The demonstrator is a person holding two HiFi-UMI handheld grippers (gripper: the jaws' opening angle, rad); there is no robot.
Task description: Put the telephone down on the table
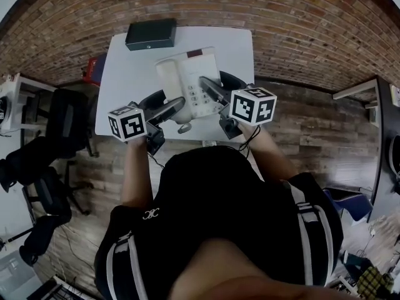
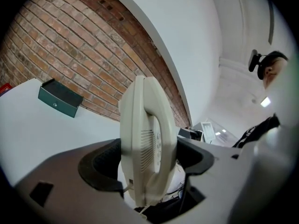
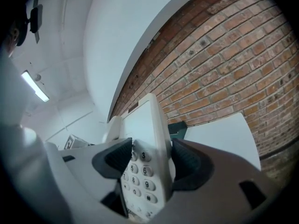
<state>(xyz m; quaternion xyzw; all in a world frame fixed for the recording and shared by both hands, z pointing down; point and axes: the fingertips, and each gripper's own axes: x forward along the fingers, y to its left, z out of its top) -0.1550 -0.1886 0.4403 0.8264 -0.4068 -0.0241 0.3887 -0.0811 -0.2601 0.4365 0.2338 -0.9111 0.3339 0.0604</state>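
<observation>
My left gripper (image 1: pixel 170 110) and right gripper (image 1: pixel 211 91) each clamp one side of the cream telephone (image 1: pixel 187 80). Its handset sits on the left and its numbered keys on the right. I hold it over the near half of the white table (image 1: pixel 122 67). A dark box (image 1: pixel 150 34) lies at the far edge.

Both arms are being held forward from the torso, elbows bent, forearms bare. The left forearm (image 1: pixel 136 174) is being held nearly straight ahead; the right forearm (image 1: pixel 270 152) is being angled inward. The left gripper (image 1: pixel 174 107) and the right gripper (image 1: pixel 209 87) are being pointed toward each other. Both pairs of jaws are being pressed onto the phone (image 1: pixel 190 80), the left pair on its handset side, the right pair on its keypad side. The right gripper is being carried slightly farther forward.
</observation>
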